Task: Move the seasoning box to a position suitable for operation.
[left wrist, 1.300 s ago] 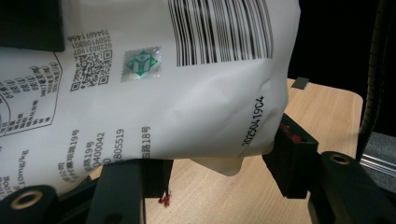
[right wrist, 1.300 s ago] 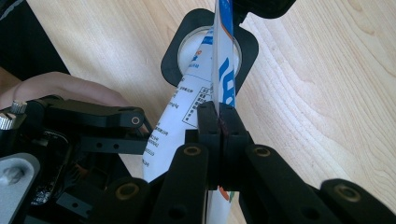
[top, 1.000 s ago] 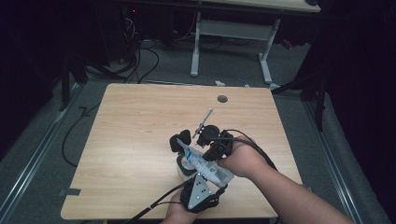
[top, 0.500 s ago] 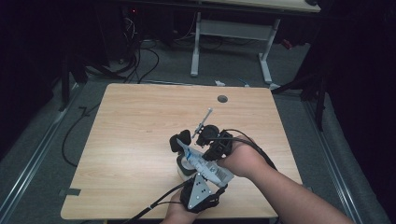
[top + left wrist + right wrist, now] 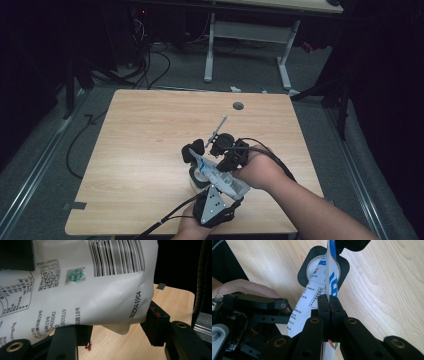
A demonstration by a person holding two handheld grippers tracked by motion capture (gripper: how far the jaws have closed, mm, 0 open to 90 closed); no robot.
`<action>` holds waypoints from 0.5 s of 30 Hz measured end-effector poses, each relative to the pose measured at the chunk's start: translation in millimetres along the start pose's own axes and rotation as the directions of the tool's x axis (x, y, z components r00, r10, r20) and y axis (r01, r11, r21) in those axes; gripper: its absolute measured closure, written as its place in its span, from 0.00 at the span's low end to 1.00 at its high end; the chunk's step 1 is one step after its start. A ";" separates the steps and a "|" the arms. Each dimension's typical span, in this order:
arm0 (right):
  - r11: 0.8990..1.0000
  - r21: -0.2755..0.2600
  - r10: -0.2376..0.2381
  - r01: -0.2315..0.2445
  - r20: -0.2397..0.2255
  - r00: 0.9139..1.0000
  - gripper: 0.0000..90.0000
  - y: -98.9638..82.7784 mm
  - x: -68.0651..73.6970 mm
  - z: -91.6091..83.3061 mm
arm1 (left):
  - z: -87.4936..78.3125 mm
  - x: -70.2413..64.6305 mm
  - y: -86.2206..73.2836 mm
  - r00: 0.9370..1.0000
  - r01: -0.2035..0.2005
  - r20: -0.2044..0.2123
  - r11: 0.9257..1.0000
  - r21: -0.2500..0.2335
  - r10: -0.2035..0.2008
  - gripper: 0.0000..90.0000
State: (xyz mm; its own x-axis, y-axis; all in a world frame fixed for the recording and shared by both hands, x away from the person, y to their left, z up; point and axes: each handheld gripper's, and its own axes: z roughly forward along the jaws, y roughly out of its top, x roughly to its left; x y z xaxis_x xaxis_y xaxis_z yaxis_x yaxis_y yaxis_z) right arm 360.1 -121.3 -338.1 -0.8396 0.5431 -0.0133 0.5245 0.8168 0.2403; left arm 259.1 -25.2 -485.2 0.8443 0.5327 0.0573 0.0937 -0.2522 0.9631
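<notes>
Jaws of the right gripper (image 5: 329, 305) are pressed flat together on the thin top edge of a white plastic pouch with blue print and a barcode (image 5: 317, 290), pinching its seam. Those of the left gripper (image 5: 117, 326) stand apart around the pouch's wide body (image 5: 82, 290), their pads against its sides, so both grippers hold the same pouch. In the high view the pouch (image 5: 220, 176) slants above the near middle of the light wooden table (image 5: 150, 130). Its lower end is over a white-lined round cup in a black holder (image 5: 305, 267) on the table. The left hand (image 5: 192, 230) comes up from the near edge; the right forearm (image 5: 310, 210) crosses in from the lower right.
</notes>
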 end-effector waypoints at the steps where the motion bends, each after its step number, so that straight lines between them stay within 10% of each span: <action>1: 1.000 0.000 0.000 0.000 0.000 1.000 1.00 0.0 0.0 0.0 | 0.0 0.0 0.0 1.000 0.000 0.001 1.000 0.000 0.000 0.53; 15: 1.000 0.002 0.003 -0.003 0.008 1.000 1.00 -0.5 -1.1 0.1 | 2.1 0.3 0.7 1.000 0.000 0.002 1.000 -0.004 0.000 0.54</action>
State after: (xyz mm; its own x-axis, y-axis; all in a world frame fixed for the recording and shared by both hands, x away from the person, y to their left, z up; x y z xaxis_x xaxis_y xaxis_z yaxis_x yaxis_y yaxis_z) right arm 360.8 -122.3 -338.4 -0.8366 0.5474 -0.0206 0.5276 0.8152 0.2389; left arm 260.5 -26.9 -485.0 0.8452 0.5314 0.0565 0.0919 -0.2486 0.9642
